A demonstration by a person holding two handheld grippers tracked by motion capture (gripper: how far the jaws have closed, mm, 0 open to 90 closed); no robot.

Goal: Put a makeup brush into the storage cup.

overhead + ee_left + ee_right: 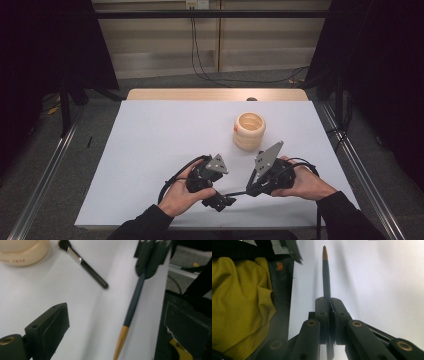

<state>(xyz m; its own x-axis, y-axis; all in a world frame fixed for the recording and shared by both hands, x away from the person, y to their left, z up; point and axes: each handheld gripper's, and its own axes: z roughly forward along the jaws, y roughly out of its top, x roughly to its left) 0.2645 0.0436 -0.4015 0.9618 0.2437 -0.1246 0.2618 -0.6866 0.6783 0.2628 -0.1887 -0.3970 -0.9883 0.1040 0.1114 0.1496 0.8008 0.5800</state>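
right gripper point(328, 305): jaws pressed together on the brush point(326, 275), clamped on its dark handle; the handle runs straight out past the jaw tips to an orange-gold end.
left gripper point(117, 322): jaws wide apart, not clamping anything; the orange end of the brush handle passes through the gap between them, touching neither pad as far as the left gripper view shows.
brush in left gripper view point(133, 302): dark blue-grey shaft slanting from the right gripper's jaws at the top down to the gold end at the bottom, above the desk surface.
high view: left gripper point(220, 200) and right gripper point(252, 187) sit close together near the front edge of the desk point(150, 150), each in one of the person's hands, with the thin brush point(235, 192) bridging them.
second brush point(83, 263): black handle, silver ferrule, dark bristles; lies flat on the desk beyond the left jaws, just beside the holder.
holder point(249, 131): cream, ribbed, round and open-topped; upright on the desk, beyond the right gripper.
clothing point(239, 305): yellow-green cloth at the left of the right gripper view.
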